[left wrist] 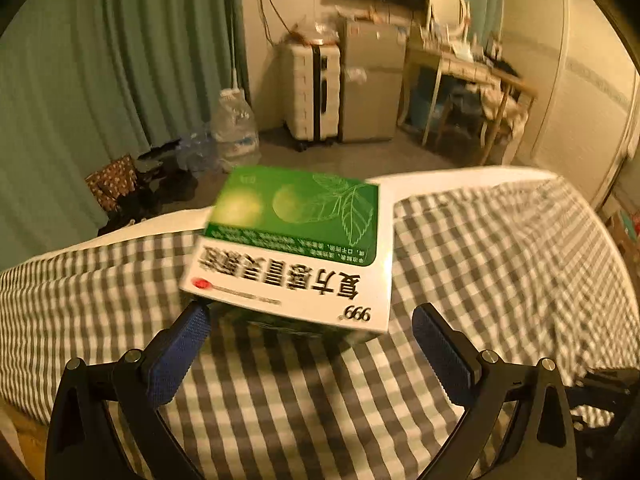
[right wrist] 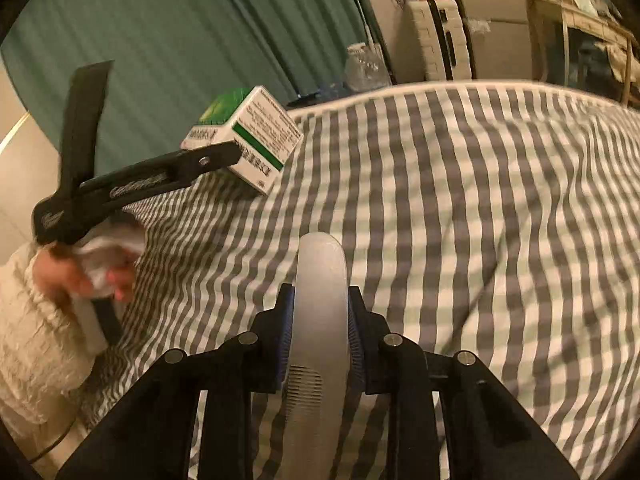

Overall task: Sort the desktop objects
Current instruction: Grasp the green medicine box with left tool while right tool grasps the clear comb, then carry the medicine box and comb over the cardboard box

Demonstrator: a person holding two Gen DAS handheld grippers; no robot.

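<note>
the green-and-white medicine box (left wrist: 296, 248) sits at twelve o'clock of the left gripper (left wrist: 312, 344), lifted above the gingham bedspread (left wrist: 500, 264), likely for carrying to its sorting spot. its jaws look wide; whether they grip the box's underside, i cannot tell. the right gripper (right wrist: 320, 344) is clamped tight on a translucent comb (right wrist: 320, 320).
</note>
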